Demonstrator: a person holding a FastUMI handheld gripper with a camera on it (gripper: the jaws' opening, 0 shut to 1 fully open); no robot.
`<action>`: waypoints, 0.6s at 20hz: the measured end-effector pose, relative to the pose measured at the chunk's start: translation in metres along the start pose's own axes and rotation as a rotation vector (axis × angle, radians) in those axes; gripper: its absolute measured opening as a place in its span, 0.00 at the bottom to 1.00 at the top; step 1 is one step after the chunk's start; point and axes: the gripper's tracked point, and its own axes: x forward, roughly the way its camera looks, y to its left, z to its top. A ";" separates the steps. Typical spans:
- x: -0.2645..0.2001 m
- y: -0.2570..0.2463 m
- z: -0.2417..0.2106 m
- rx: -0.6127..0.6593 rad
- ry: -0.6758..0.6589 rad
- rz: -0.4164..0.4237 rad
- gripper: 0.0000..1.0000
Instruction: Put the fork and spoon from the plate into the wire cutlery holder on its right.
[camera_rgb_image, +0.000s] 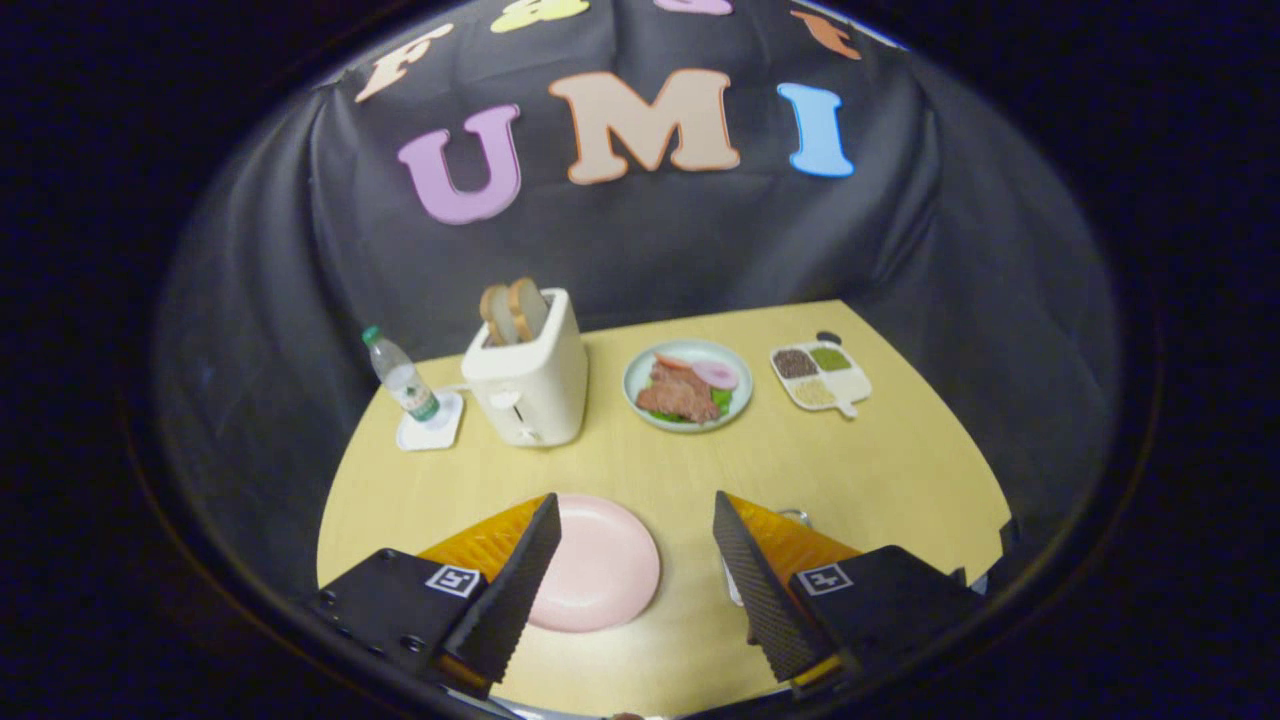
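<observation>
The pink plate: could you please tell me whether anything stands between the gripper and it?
Nothing visible does. The pink plate lies on the table between the open gripper's fingers; the toaster and food plate stand well beyond it.

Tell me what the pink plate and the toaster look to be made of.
Pink plate, between the open claw's fingers: probably matte plastic or melamine, given its even colour and absence of glare. Toaster: likely smooth cream plastic casing with a faint sheen, though painted metal is possible.
</observation>
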 end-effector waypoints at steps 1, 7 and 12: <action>-0.005 0.003 0.011 0.005 -0.063 0.009 0.98; -0.038 0.025 0.042 -0.036 -0.337 0.076 0.96; -0.051 0.013 0.039 -0.145 -0.409 0.001 0.95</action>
